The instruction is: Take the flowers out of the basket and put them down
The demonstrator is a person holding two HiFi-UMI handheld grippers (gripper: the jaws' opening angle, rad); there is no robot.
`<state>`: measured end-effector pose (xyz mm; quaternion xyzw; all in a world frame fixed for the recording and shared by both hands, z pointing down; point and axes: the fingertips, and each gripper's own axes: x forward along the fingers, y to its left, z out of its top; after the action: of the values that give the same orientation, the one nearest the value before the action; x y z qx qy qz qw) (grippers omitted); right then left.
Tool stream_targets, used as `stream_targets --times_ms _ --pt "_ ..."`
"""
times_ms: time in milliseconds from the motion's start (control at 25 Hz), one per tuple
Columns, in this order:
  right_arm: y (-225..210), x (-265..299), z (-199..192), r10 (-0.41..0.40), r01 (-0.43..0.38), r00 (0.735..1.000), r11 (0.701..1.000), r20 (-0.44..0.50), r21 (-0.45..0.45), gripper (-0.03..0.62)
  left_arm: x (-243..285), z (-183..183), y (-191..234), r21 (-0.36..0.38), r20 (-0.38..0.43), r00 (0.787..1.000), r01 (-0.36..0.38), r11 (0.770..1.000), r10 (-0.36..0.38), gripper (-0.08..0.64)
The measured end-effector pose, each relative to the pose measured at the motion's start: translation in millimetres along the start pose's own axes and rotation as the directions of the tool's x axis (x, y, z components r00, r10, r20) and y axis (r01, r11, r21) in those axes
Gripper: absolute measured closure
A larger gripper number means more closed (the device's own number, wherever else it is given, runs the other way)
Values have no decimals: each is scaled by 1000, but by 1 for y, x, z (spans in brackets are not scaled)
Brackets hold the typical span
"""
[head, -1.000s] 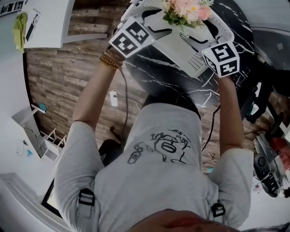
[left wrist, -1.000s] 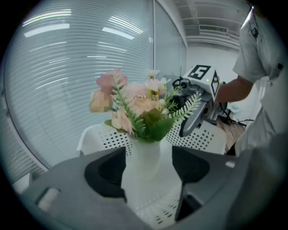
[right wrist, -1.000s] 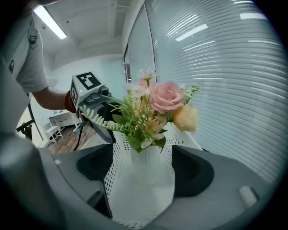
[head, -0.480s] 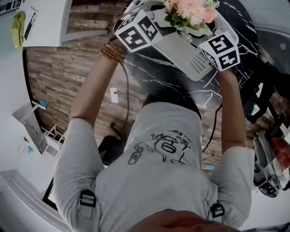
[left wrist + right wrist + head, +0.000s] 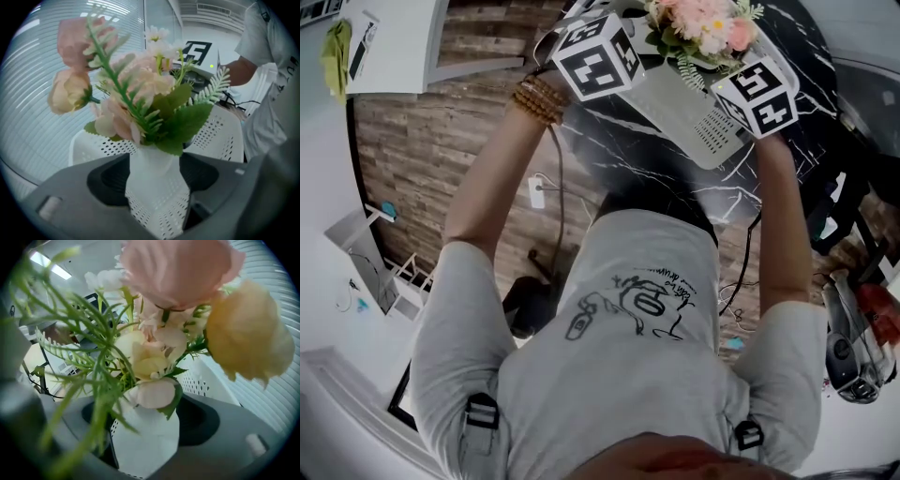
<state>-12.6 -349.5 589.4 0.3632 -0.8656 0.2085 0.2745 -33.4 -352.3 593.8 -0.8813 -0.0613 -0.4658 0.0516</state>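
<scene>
A bunch of pink, cream and white flowers (image 5: 703,28) with green leaves stands in a white perforated basket (image 5: 694,117) over the black marble table. My left gripper (image 5: 642,47) is at the basket's left side, and in its own view the jaws (image 5: 157,187) are shut on a piece of the basket's perforated wall (image 5: 220,136), with the flowers (image 5: 136,93) just above. My right gripper (image 5: 727,67) is at the basket's right side. Its jaws (image 5: 145,437) are closing, with the basket's wall (image 5: 201,380) between them under the blooms (image 5: 154,357).
The black marble table (image 5: 619,159) runs under the basket. A wooden floor with a white power strip (image 5: 535,202) and cables lies to its left. A white cabinet (image 5: 394,47) stands at top left, and equipment (image 5: 853,347) sits at the right.
Both grippers and the basket with the flowers have shifted farther away from me. The left gripper's cube has swung right, closer to the flowers.
</scene>
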Motion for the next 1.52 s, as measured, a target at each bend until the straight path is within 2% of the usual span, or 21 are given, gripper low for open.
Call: stream_targets --times_ms 280,560,720,1160,1520 --pt "-4 2 -4 -6 6 1000 1000 -20 5 253 9 9 7 115 -47 998 -38 993 44 243" --pt "-1 4 -5 10 -10 1000 1000 -26 -11 291 11 8 4 117 -42 999 -20 993 25 282" --pt "-2 4 -5 6 -6 1000 1000 -25 -16 293 12 8 2 122 -41 999 -20 992 25 305" --pt "-1 -1 1 -7 7 1000 999 6 -37 308 7 12 2 117 -37 999 -31 993 36 305" --pt "2 -17 23 -21 23 999 998 43 -52 310 -16 26 4 133 -22 998 -53 990 56 307"
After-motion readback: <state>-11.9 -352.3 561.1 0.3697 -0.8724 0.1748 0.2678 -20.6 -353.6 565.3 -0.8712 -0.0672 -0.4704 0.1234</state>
